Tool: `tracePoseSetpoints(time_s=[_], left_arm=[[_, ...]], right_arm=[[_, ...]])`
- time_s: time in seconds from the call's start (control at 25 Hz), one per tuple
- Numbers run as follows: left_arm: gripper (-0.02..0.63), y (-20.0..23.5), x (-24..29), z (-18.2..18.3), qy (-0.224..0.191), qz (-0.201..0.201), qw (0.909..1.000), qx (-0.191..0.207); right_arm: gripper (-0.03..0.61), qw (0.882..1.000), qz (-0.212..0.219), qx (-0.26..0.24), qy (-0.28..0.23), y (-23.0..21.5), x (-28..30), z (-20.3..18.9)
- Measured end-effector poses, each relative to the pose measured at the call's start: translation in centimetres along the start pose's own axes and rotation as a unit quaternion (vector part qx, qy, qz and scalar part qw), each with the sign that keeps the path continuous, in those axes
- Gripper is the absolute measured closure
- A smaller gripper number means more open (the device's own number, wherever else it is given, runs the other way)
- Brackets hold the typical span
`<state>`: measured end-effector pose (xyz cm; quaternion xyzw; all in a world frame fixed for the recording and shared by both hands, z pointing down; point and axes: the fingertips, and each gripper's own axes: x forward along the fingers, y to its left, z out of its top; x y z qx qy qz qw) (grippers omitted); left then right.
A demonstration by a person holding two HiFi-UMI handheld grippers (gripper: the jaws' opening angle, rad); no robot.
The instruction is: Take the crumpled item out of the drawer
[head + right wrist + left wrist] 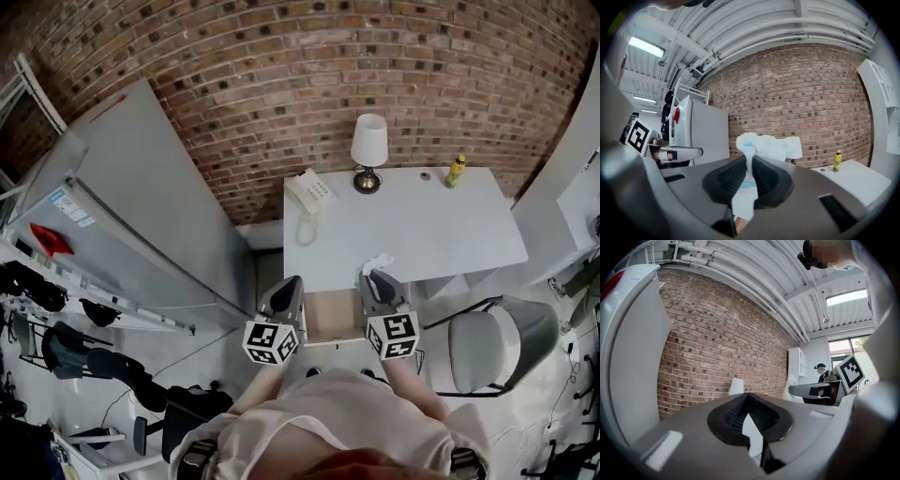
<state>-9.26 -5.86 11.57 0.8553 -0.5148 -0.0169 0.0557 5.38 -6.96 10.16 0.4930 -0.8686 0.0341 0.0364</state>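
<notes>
Right tool (749, 161): jaws clamped on the item (764, 143), with a thin white strip bearing blue marks pinched between the pads. Left tool (747, 397): jaw tips together, nothing held, level just left of the right tool.

The item's long axis runs along the right tool's jaws. Its crumpled bulk sits just beyond the tips and points away from the person.

Below both tools the drawer (333, 317) stands open, and the item is held clear above it.

Judgement: removal is essentially complete. The next move calls for a steady clamp on that thin strip while carrying it ahead to bare desk (450, 234), left of the bottle (456, 171) and clear of the lamp (368, 150) farther ahead.
</notes>
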Motion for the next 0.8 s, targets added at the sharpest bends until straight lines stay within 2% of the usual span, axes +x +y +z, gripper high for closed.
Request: tracePoseSetpoints(time_s=[0.24, 0.8], left_arm=[[0.606, -0.8, -0.3, 0.9, -0.011, -0.008, 0.9999, 0.002], [0.606, -0.7, -0.7, 0.0, -0.001, -0.022, 0.9998, 0.003]], right_arm=[[0.534, 1.000, 0.001, 0.005, -0.008, 0.4, -0.6, 1.1], [0.534, 1.000, -0.011, 0.006, -0.005, 0.9, -0.6, 0.9]])
